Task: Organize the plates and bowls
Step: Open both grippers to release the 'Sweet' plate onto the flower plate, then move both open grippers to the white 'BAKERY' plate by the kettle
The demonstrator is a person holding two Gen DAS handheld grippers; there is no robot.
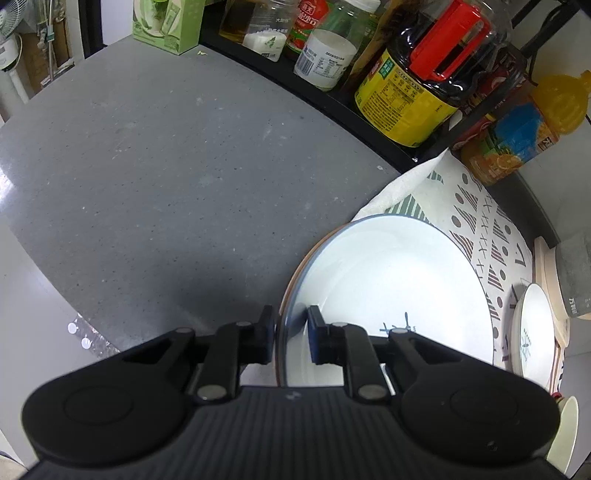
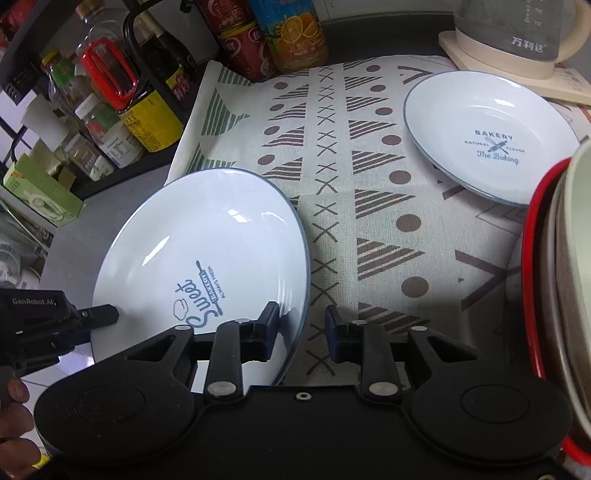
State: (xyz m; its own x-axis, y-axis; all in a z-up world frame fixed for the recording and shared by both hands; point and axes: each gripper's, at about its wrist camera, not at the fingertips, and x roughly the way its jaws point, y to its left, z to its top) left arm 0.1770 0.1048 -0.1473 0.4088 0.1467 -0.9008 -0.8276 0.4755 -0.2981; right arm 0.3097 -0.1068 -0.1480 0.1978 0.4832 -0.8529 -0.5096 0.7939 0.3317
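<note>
**Large plate held at its rim, second plate waiting on the cloth**

The large white plate (image 2: 199,251), with a thin blue edge and the blue word "Sweet" printed inside, is tilted, with one side over the patterned cloth (image 2: 369,206) and the other side over the grey table (image 1: 166,166). In the left wrist view the same plate (image 1: 388,280) fills the lower right part. The left gripper (image 1: 291,332) is closed on the rim of this plate: one finger is inside the plate, the other is outside, and the rim goes between them. In the right wrist view the tip of that gripper (image 2: 105,314) touches the plate at its left edge.

The right gripper (image 2: 302,328) is open. Its left finger stands in front of the near edge of the large plate, and its right finger is over the cloth; nothing is between the fingers.

A smaller white plate (image 2: 487,136), with the words "BAKERY" and "The Baking", lies flat on the cloth, well apart from the large one. Just behind it stands a glass kettle (image 2: 517,33) on a cream base. At the right border there is a vessel with a red rim (image 2: 532,280), very near to the camera. Behind the cloth, bottles (image 2: 288,33) and jars stand on a black rack (image 1: 295,85).
</note>
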